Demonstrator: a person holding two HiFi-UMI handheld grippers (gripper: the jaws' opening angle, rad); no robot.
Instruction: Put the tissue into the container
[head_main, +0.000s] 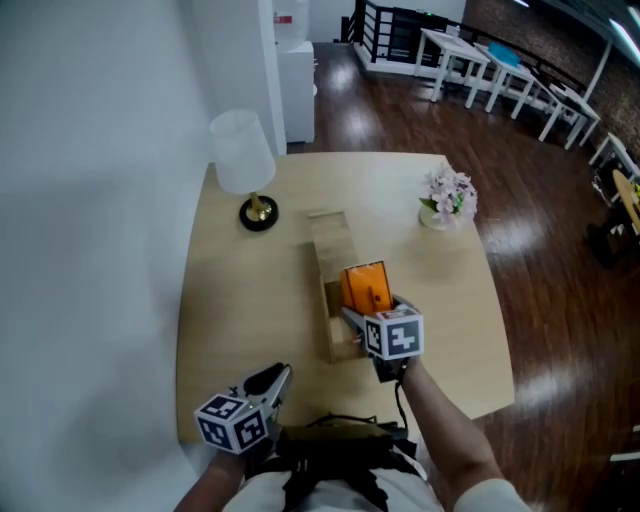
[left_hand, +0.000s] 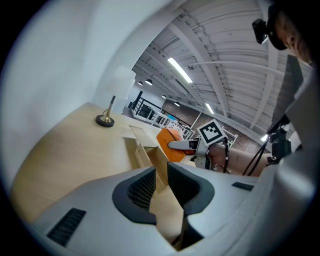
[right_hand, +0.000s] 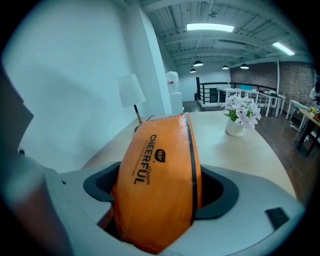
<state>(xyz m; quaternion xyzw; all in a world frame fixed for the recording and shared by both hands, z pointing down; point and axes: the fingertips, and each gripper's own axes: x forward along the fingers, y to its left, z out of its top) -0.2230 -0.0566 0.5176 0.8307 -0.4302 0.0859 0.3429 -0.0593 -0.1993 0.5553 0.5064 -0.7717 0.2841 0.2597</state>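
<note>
My right gripper (head_main: 368, 306) is shut on an orange tissue pack (head_main: 365, 287), held upright over the near end of a long open wooden container (head_main: 330, 245) in the middle of the table. In the right gripper view the tissue pack (right_hand: 160, 180) fills the space between the two jaws of the right gripper (right_hand: 157, 186). My left gripper (head_main: 277, 379) hovers at the table's near left edge, apart from the box, shut with nothing in it. The left gripper view shows the left gripper (left_hand: 161, 184) pointing at the container (left_hand: 142, 146) and the tissue pack (left_hand: 169, 144).
A white table lamp (head_main: 244, 160) stands at the back left of the light wooden table (head_main: 225, 300). A small vase of pale flowers (head_main: 449, 197) sits at the back right. A white wall runs along the left. Dark wood floor lies to the right.
</note>
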